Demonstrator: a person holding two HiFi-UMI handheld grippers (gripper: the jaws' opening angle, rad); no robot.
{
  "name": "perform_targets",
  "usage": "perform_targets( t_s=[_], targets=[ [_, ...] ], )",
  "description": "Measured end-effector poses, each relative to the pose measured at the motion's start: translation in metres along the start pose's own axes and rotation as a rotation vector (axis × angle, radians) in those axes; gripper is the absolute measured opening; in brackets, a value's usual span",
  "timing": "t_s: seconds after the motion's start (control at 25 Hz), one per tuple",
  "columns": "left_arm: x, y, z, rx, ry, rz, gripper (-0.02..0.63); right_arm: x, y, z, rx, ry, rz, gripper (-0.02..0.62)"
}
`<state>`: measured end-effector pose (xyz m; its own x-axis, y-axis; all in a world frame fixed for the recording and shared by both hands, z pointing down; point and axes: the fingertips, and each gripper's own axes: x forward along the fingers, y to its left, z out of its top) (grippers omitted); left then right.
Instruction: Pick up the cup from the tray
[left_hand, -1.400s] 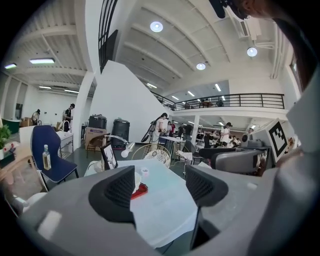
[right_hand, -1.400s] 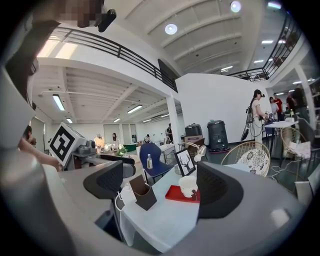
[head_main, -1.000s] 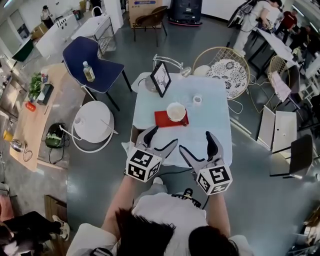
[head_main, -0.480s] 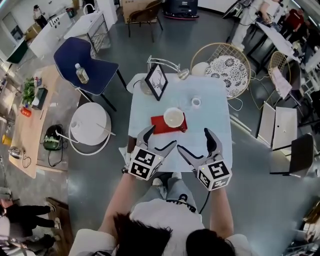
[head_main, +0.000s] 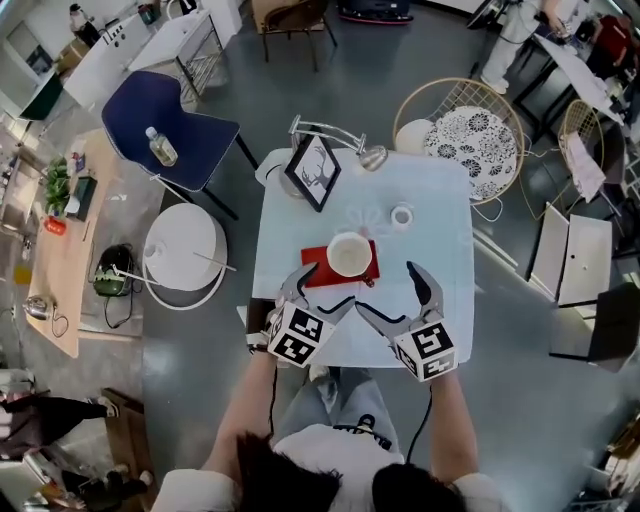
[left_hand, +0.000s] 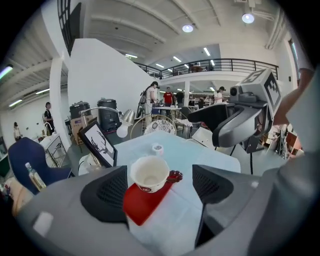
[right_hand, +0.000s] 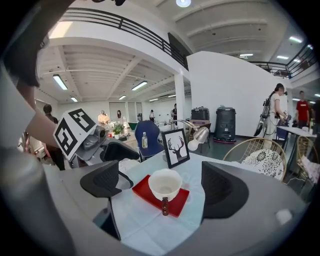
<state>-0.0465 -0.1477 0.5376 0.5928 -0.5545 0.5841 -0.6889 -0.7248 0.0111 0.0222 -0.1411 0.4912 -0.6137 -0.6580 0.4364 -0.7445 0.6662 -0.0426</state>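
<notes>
A white cup (head_main: 349, 253) with a dark red-brown handle stands upright on a flat red tray (head_main: 312, 274) in the middle of the pale blue table (head_main: 430, 240). The cup (left_hand: 149, 173) is empty inside and its handle points toward the near right. My left gripper (head_main: 324, 288) is open, just short of the tray's near left side. My right gripper (head_main: 396, 292) is open too, near the tray's right front corner. In the right gripper view the cup (right_hand: 165, 183) and tray (right_hand: 145, 190) lie ahead between the wide jaws. Neither gripper touches the cup.
A framed deer picture (head_main: 311, 172) stands at the table's far left, with a desk lamp (head_main: 372, 155) behind it. A small white roll (head_main: 401, 215) lies beyond the cup. Around the table are a wicker chair (head_main: 470, 130), a blue chair (head_main: 170, 130) and a round white stool (head_main: 185, 250).
Both grippers have moved forward over the table's near edge toward the tray, staying open. The head view has shifted, and the cup stays in place on the tray.
</notes>
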Motion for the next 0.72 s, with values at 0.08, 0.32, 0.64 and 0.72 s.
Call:
perform_targets(
  t_s=[0.08, 0.32, 0.64, 0.72],
  targets=[
    [0.010, 0.008, -0.011, 0.015, 0.043, 0.009, 0.389, 0.012, -0.004, -0.011, -0.008, 0.019, 0.022, 0.522],
    [0.036, 0.022, -0.033, 0.064, 0.138, 0.031, 0.388, 0.041, -0.018, -0.044, -0.038, 0.111, 0.055, 0.522],
    [0.065, 0.026, -0.066, 0.065, 0.219, -0.004, 0.386, 0.073, -0.018, -0.083, -0.069, 0.182, 0.109, 0.528],
    [0.069, 0.030, -0.070, 0.070, 0.221, -0.008, 0.386, 0.081, -0.022, -0.087, -0.091, 0.190, 0.116, 0.528]
  ],
)
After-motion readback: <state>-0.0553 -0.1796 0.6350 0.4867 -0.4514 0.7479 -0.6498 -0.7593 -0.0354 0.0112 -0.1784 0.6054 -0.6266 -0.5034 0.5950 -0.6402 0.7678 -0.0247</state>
